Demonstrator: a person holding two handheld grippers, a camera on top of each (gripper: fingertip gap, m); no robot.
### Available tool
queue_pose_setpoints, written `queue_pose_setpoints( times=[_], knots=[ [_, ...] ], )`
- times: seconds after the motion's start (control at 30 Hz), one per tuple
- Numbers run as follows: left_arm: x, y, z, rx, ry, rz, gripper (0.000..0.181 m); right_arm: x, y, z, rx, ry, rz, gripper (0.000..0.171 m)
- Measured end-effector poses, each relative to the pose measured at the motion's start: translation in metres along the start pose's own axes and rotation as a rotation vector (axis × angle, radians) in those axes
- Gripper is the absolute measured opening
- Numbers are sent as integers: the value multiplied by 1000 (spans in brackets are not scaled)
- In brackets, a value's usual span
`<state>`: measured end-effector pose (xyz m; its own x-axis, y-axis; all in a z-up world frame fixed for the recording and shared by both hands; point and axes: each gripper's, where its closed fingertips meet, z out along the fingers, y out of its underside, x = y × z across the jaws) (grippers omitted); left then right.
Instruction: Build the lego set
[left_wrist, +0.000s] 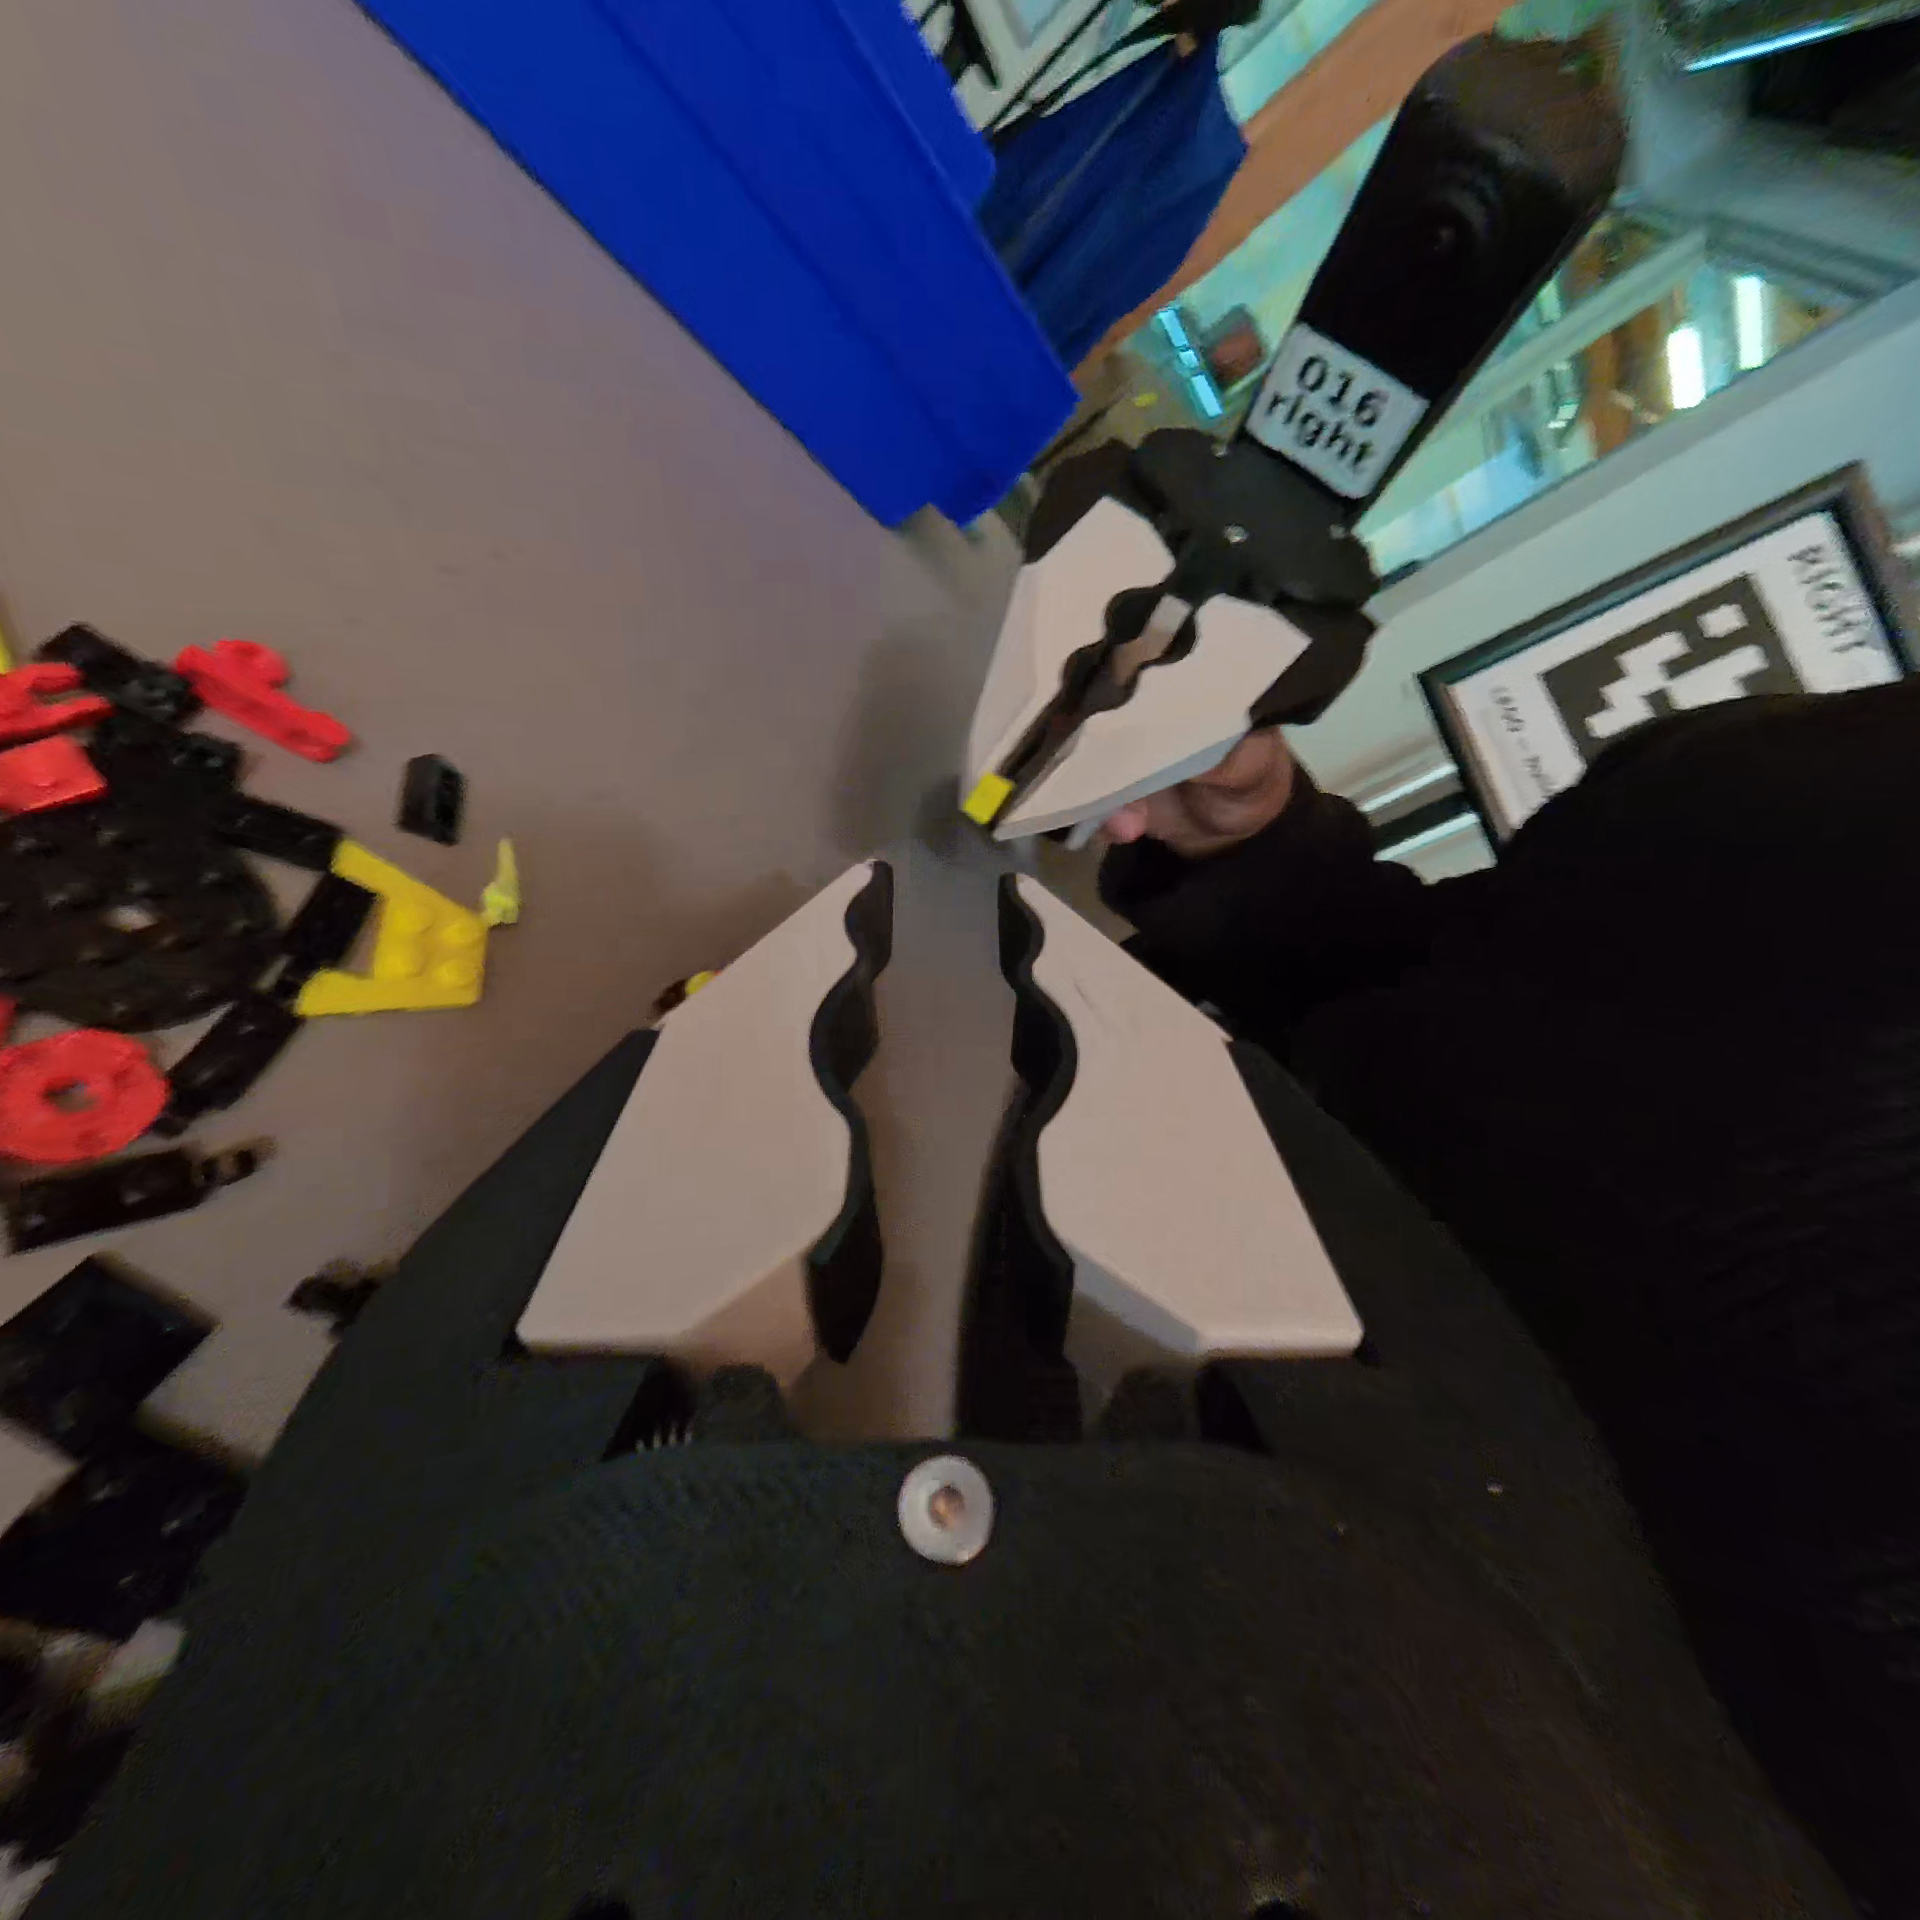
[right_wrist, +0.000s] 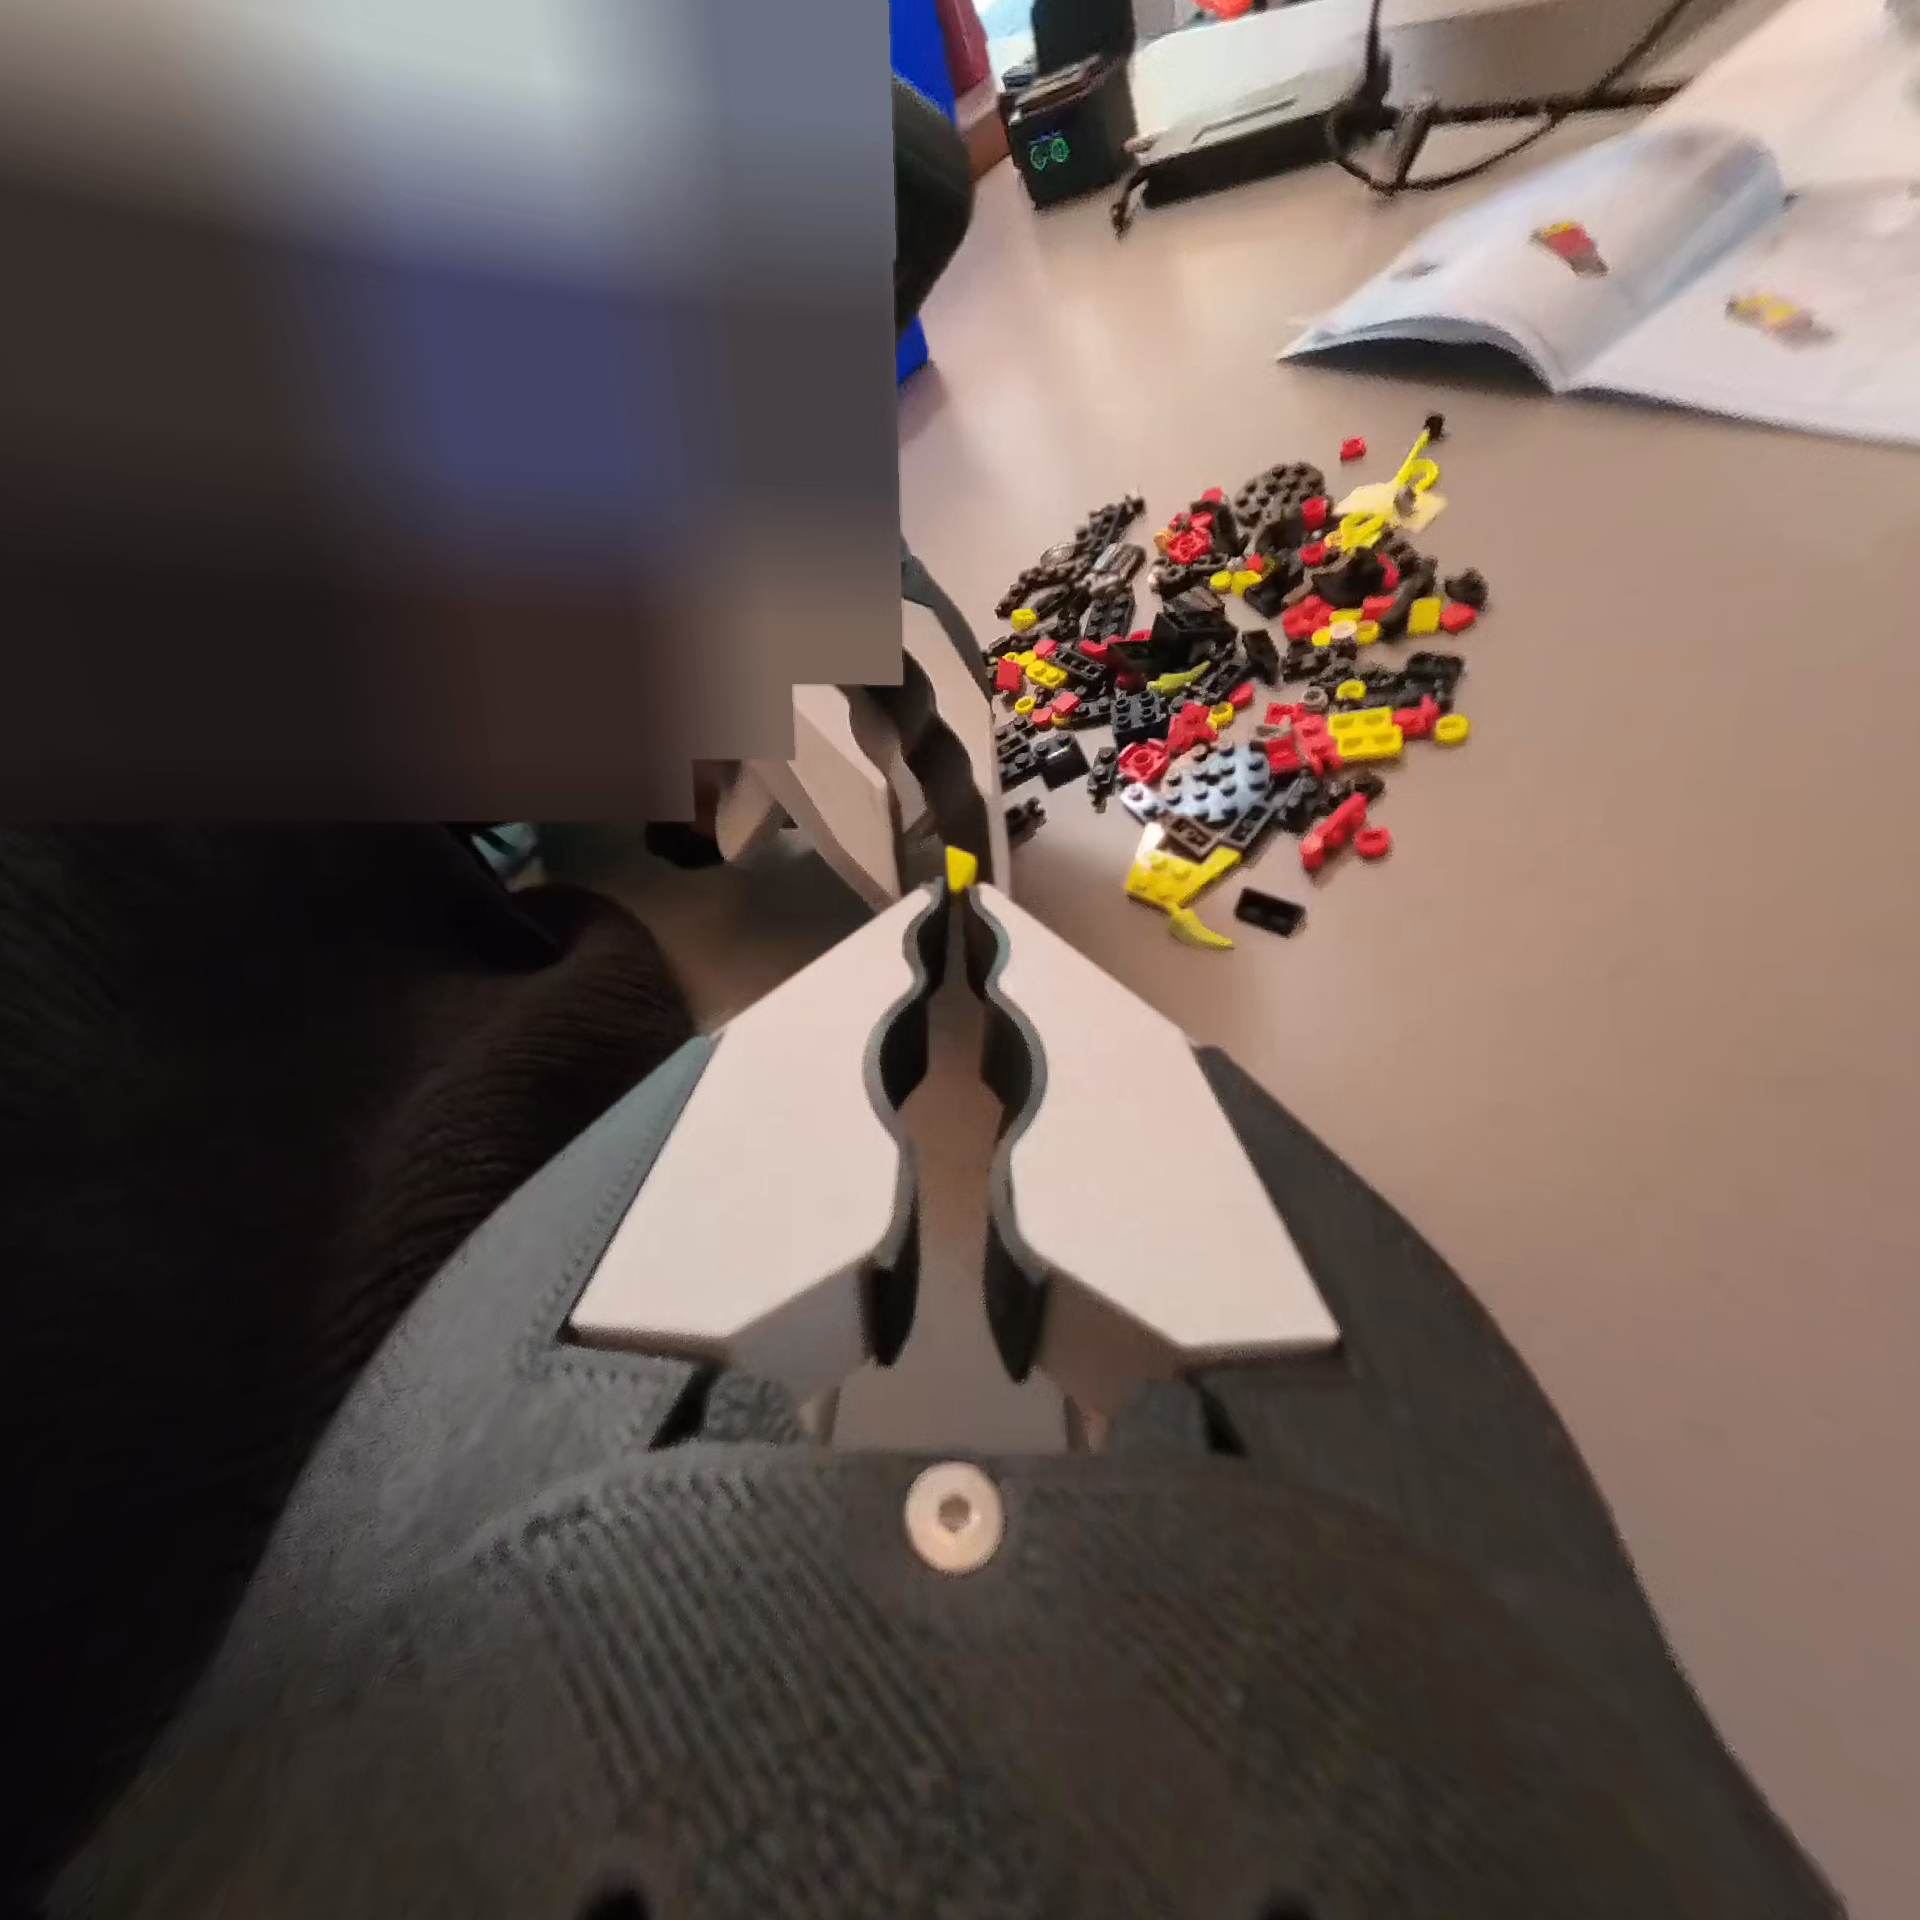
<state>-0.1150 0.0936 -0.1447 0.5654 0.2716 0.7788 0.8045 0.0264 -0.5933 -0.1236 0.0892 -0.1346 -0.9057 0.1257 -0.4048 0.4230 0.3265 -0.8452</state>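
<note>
My right gripper (right_wrist: 956, 894) is shut on a small yellow lego piece (right_wrist: 958, 869) pinched at its fingertips; the same piece (left_wrist: 985, 798) shows in the left wrist view in the right gripper (left_wrist: 1003, 805). My left gripper (left_wrist: 943, 883) is open and empty, its tips just below the yellow piece, and it shows beyond the right fingertips (right_wrist: 914, 790). A pile of black, red and yellow lego pieces (right_wrist: 1236, 665) lies on the table to the right; part of the pile (left_wrist: 135, 935) lies left in the left wrist view.
An open instruction booklet (right_wrist: 1662, 301) lies at the far right of the grey table (right_wrist: 1558, 1039). A black device and cables (right_wrist: 1070, 135) stand at the back. A blue panel (left_wrist: 810, 260) borders the table. A person in a dark sleeve (left_wrist: 1662, 1039) is close. Less than 4 cm separates the two grippers' tips.
</note>
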Motion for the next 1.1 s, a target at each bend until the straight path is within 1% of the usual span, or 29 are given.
queue_pose_setpoints(
  times=[0.07,0.13,0.3,0.47,0.63,0.8,1.1],
  knots=[
    [12,-6,-3,39,43,56,11,-7,3,1,-26,4,-92,1],
    [22,-7,-5,45,61,145,9,-14,8,3,-58,-14,-151,1],
    [26,9,-2,-49,50,286,12,-28,14,6,-88,-76,-204,1],
    [26,11,-2,-60,52,295,11,-29,15,4,-96,-88,-211,1],
    [26,11,-4,-67,59,304,4,-29,17,2,-100,-109,-182,1],
    [27,15,-2,-86,56,318,9,-31,20,3,-115,-126,-176,1],
    [26,17,-1,-97,56,315,4,-31,19,3,-108,-135,-161,1]
  ],
)
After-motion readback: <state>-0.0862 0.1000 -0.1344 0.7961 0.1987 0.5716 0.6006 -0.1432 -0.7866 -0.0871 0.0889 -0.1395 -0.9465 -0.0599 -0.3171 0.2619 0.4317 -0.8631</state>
